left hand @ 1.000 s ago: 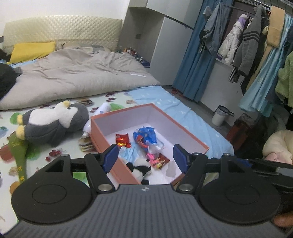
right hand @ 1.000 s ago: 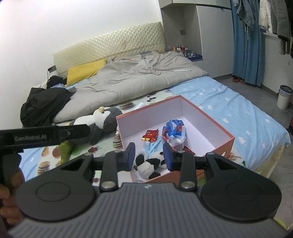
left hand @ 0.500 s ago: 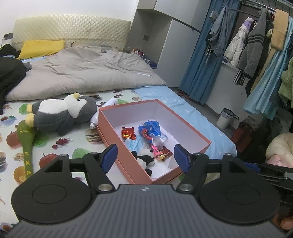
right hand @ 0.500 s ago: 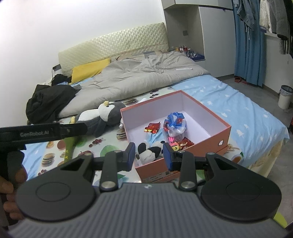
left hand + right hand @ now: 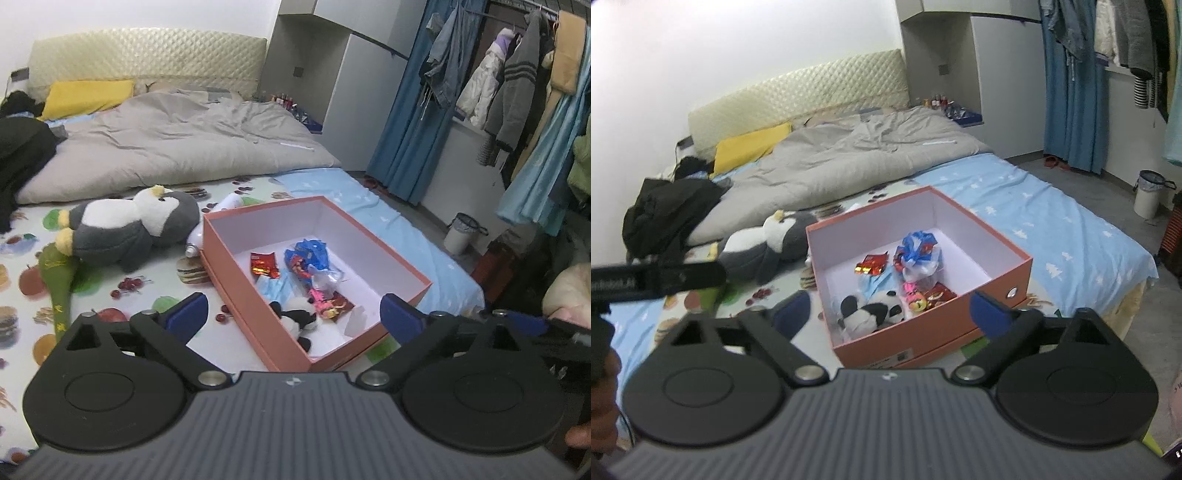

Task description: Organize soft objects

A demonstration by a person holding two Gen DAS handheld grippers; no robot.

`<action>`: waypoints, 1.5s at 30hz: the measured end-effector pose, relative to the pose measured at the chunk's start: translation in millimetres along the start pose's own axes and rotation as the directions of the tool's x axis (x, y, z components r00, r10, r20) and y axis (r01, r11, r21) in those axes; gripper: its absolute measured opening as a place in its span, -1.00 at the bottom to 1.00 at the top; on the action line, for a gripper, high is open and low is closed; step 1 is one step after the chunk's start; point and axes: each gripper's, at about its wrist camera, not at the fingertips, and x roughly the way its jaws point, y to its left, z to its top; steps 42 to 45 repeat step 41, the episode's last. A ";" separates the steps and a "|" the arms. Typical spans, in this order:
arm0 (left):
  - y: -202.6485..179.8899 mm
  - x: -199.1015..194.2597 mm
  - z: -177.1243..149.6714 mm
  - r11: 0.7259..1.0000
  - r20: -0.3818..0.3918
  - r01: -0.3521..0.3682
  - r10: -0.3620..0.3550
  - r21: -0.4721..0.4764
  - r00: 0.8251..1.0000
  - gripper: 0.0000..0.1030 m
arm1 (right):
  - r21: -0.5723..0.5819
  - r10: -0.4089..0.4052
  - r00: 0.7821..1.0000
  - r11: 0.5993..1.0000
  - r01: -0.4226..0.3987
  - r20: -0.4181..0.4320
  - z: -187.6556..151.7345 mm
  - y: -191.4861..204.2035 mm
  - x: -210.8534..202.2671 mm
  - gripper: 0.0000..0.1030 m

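Note:
An open orange box [image 5: 255,306] [image 5: 934,334] sits on the bed. It holds a small panda plush [image 5: 295,318] [image 5: 868,312], a blue wrapped bundle [image 5: 308,258] [image 5: 918,253] and red and pink packets. A grey and white penguin plush [image 5: 129,225] [image 5: 764,243] lies on the bed left of the box, beside a green plush stick [image 5: 57,280]. My left gripper [image 5: 291,314] is open and empty, held back from the box's near corner. My right gripper [image 5: 890,308] is open and empty, held in front of the box.
A grey duvet [image 5: 177,144] and yellow pillow [image 5: 86,96] lie at the bed's head. Black clothing [image 5: 668,218] is piled at the left. Hanging clothes [image 5: 517,81], a blue curtain and a white bin [image 5: 461,232] stand at the right. A white bottle [image 5: 210,225] lies by the box.
Both grippers have pulled back from the box. The right gripper's jaws have opened wide, and the left jaws have opened a little wider. The panda stays in the box.

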 end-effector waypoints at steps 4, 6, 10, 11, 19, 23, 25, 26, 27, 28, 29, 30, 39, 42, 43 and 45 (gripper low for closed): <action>1.1 -0.3 -1.3 1.000 -0.001 -0.008 0.008 -0.002 1.000 1.00 | 0.002 -0.017 1.000 1.000 0.017 -0.006 1.4 -2.1 2.1 0.87; 2.4 -0.4 -1.7 1.000 -0.001 -0.020 0.020 -0.003 1.000 1.00 | -0.009 -0.022 1.000 1.000 0.022 -0.010 0.5 -0.8 2.9 0.87; 4.8 0.4 -1.9 0.999 -0.009 -0.037 0.037 -0.002 0.999 1.00 | -0.015 -0.017 1.000 1.000 0.016 -0.019 -1.0 0.3 4.2 0.87; 5.2 0.2 -1.8 0.999 -0.009 -0.042 0.042 -0.001 0.999 1.00 | -0.018 -0.015 1.000 1.000 0.014 -0.020 -1.1 0.8 4.3 0.87; 4.6 1.9 -2.7 0.998 -0.023 -0.060 0.060 0.007 0.998 1.00 | -0.029 -0.006 1.000 1.000 0.005 -0.021 -1.6 4.9 3.9 0.87; 3.1 3.1 -2.3 0.998 -0.022 -0.067 0.067 0.012 0.998 1.00 | -0.027 -0.005 1.000 1.000 0.004 -0.023 -1.9 5.4 3.5 0.87; 3.0 3.5 -2.7 0.998 -0.022 -0.066 0.066 0.014 0.998 1.00 | -0.028 -0.006 1.000 1.000 0.005 -0.022 -2.3 5.7 3.6 0.87; 2.8 3.3 -2.6 0.998 -0.021 -0.065 0.065 0.013 0.998 1.00 | -0.029 -0.006 1.000 1.000 0.005 -0.022 -2.4 5.8 3.4 0.87; 2.8 3.4 -2.8 0.998 -0.021 -0.064 0.064 0.014 0.998 1.00 | -0.029 -0.004 1.000 1.000 0.003 -0.023 -2.4 5.4 3.8 0.87; 2.6 3.0 -3.1 0.998 -0.021 -0.063 0.063 0.015 0.998 1.00 | -0.030 -0.003 1.000 1.000 0.002 -0.024 -2.6 5.7 3.9 0.87; 2.6 3.2 -3.2 0.998 -0.020 -0.064 0.064 0.015 0.998 1.00 | -0.031 -0.004 1.000 1.000 0.003 -0.025 -2.5 5.5 4.6 0.87; 2.6 3.0 -3.2 0.998 -0.019 -0.064 0.064 0.015 0.998 1.00 | -0.033 -0.004 1.000 0.999 0.003 -0.027 -2.8 5.7 5.1 0.87; 3.4 3.6 -3.6 0.998 -0.012 -0.066 0.067 0.018 0.998 1.00 | -0.038 -0.002 1.000 0.999 0.001 -0.030 -2.0 4.7 6.1 0.87; 3.3 3.7 -3.3 0.997 -0.013 -0.069 0.069 0.017 0.998 1.00 | -0.040 -0.002 1.000 0.999 0.001 -0.027 -2.0 4.8 6.2 0.87; 3.3 3.7 -3.3 0.997 -0.013 -0.069 0.069 0.017 0.998 1.00 | -0.040 -0.002 1.000 0.999 0.001 -0.027 -2.0 4.8 6.2 0.87; 3.3 3.7 -3.3 0.997 -0.013 -0.069 0.069 0.017 0.998 1.00 | -0.040 -0.002 1.000 0.999 0.001 -0.027 -2.0 4.8 6.2 0.87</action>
